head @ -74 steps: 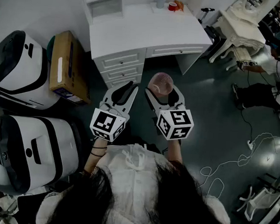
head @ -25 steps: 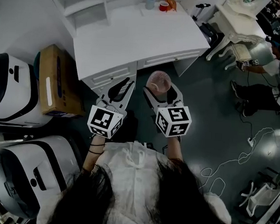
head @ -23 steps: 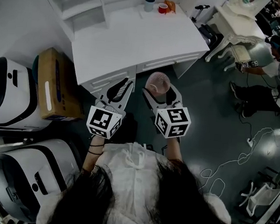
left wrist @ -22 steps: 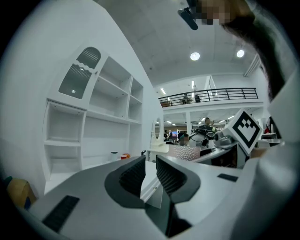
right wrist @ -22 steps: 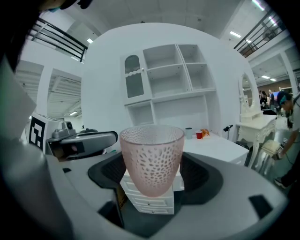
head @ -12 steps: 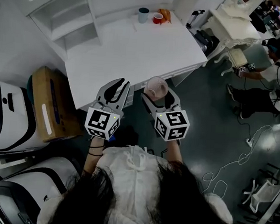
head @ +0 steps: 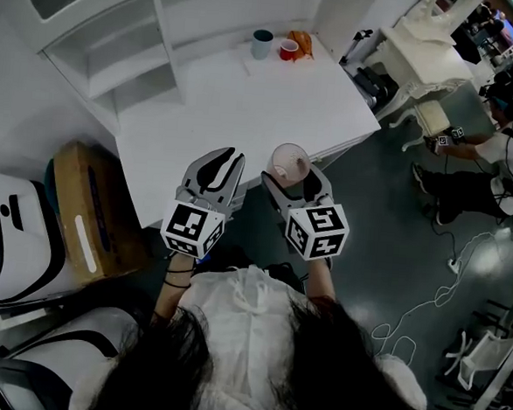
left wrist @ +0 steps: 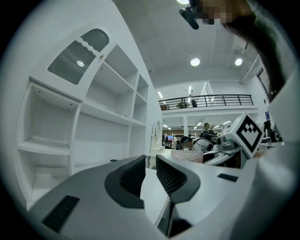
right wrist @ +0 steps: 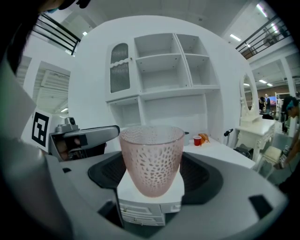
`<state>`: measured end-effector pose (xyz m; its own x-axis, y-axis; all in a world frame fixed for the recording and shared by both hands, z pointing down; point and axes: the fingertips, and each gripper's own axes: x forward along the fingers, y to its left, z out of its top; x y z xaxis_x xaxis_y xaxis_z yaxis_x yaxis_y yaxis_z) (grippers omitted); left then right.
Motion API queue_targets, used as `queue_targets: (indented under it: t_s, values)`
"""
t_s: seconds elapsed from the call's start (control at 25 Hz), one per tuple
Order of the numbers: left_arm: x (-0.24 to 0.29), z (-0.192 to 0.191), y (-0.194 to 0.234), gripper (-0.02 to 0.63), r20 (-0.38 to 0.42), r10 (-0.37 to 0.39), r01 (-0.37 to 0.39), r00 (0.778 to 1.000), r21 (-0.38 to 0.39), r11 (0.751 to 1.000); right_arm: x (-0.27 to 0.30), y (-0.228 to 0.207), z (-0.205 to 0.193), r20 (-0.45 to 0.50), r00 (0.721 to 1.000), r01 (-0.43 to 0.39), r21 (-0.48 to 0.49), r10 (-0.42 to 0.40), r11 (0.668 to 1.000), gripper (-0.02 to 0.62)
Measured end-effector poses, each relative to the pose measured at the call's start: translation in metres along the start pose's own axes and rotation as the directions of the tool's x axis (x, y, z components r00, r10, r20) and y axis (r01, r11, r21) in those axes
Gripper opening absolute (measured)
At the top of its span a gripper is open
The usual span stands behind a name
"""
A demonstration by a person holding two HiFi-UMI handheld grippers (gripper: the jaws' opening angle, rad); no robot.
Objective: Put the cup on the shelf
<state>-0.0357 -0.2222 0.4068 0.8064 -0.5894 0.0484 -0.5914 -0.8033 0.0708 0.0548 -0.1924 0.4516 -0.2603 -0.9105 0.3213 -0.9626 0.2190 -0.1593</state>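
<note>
A pink dimpled glass cup [head: 288, 161] stands upright between the jaws of my right gripper [head: 290, 171], which is shut on it. In the right gripper view the cup [right wrist: 151, 159] fills the centre, held at its lower half. It hangs over the front edge of the white desk [head: 246, 103]. A white shelf unit [head: 119, 41] with open compartments rises at the desk's back left, and shows ahead as the shelf unit [right wrist: 164, 70] and as the shelf unit [left wrist: 93, 112]. My left gripper [head: 226, 156] is beside the cup, shut with nothing in it.
A blue cup [head: 262, 43], a red cup [head: 288, 49] and an orange object [head: 302, 43] sit at the desk's back. A cardboard box [head: 76, 222] and white machines [head: 1, 226] stand left. A person [head: 507, 130], an ornate white table [head: 426, 36] and floor cables [head: 406, 315] are right.
Both grippers have come closer to the desk; the cup now hangs over its front edge. The shelf unit has come further into view. The grip on the cup is unchanged.
</note>
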Motion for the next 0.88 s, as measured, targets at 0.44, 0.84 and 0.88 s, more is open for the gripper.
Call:
queue_targets:
  t_s: [0.44, 0.84, 0.88]
  values:
    - [0.015, -0.013, 0.020, 0.072, -0.013, 0.015, -0.015, 1.000, 0.019, 1.000, 0.030, -0.017, 0.020, -0.003, 1.000, -0.021, -0.055, 0.021, 0.998, 0.347]
    - [0.055, 0.005, 0.057, 0.071, 0.010, 0.106, -0.107, 0.994, 0.047, 0.993, 0.078, -0.059, 0.086, 0.060, 0.992, -0.100, -0.107, 0.107, 0.989, 0.347]
    - [0.062, 0.007, 0.060, 0.072, 0.010, 0.111, -0.112, 0.994, 0.051, 0.992, 0.085, -0.064, 0.095, 0.064, 0.991, -0.109, -0.117, 0.117, 0.987, 0.347]
